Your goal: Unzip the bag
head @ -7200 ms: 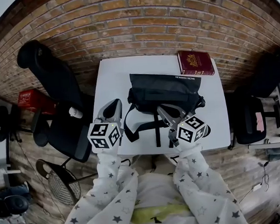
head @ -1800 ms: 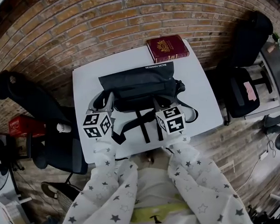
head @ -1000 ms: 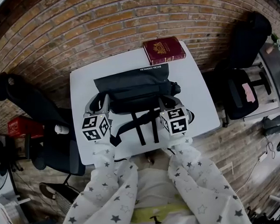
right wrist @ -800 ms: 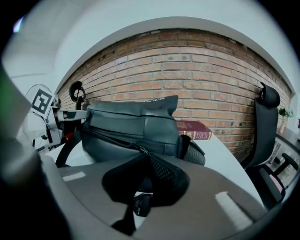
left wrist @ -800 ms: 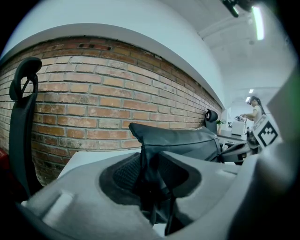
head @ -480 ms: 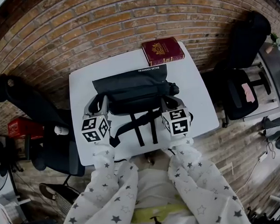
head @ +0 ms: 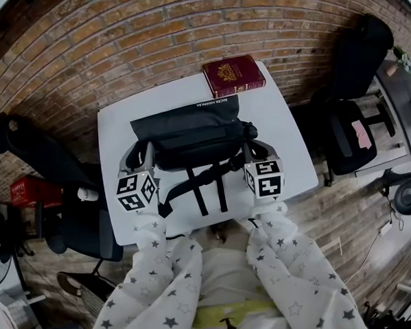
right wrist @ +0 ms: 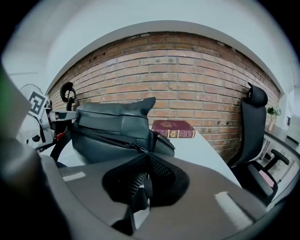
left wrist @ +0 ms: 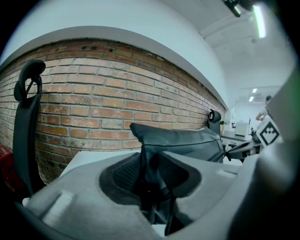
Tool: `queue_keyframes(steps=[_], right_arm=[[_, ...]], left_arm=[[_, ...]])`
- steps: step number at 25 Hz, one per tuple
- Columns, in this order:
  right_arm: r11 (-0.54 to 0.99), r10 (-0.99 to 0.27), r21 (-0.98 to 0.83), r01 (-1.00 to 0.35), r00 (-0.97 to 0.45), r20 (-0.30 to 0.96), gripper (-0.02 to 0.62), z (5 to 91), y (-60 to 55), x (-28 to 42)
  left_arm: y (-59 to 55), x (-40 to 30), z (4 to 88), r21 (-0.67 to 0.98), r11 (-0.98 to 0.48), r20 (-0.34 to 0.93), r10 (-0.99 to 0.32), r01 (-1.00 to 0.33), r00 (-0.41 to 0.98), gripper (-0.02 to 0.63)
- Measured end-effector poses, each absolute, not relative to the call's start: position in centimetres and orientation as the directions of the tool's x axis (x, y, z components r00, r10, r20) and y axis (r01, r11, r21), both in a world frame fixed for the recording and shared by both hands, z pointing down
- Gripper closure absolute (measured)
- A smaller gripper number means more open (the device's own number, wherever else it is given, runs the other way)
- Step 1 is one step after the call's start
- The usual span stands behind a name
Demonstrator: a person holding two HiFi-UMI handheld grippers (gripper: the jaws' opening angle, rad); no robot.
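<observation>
Gripping the black bag (head: 193,133) at its 9 o'clock end, the left gripper (head: 137,154) has its jaws clamped on a fold of fabric. At 3 o'clock, the right gripper (head: 255,149) pinches the zipper pull (right wrist: 146,183), jaws nearly together. The bag sits mid-tabletop (head: 287,156), with a red book (head: 233,75) at 12 o'clock. The zip (right wrist: 108,138) looks closed, so the whole opening pull appears left to do.
</observation>
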State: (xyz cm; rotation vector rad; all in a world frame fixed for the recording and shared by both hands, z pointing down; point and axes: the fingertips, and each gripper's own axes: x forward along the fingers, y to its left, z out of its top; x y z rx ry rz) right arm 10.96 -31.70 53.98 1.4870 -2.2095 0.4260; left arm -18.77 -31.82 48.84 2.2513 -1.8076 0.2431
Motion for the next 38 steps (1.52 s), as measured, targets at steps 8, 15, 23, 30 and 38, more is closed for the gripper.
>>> queue_keyframes(steps=[8, 15, 23, 30, 38], right_arm=[[0.396, -0.778, -0.042, -0.917, -0.359, 0.515, 0.576, 54.2, -31.7, 10.8], [0.453, -0.800, -0.158, -0.877, -0.479, 0.361, 0.448, 51.3, -31.5, 11.0], [0.554, -0.788, -0.147, -0.819, -0.574, 0.225, 0.588, 47.0, -30.6, 10.4], [0.582, -0.783, -0.189, -0.791, -0.608, 0.133, 0.588, 44.1, -30.0, 10.5], [0.597, -0.775, -0.261, -0.759, -0.629, 0.056, 0.588, 41.2, -29.8, 9.9]], left_arm=[[-31.9, -18.8, 49.0, 0.099, -0.195, 0.281, -0.935, -0.976, 0.215, 0.484], [-30.1, -18.7, 47.2, 0.144, -0.186, 0.210, -0.954, -0.972, 0.214, 0.436], [-27.4, -16.7, 45.3, 0.117, -0.219, 0.173, -0.956, -0.969, 0.237, 0.603], [-26.3, -16.4, 43.8, 0.139, -0.226, 0.149, -0.958, -0.964, 0.246, 0.607], [-25.6, -15.7, 41.4, 0.130, -0.264, 0.130, -0.951, -0.956, 0.281, 0.607]])
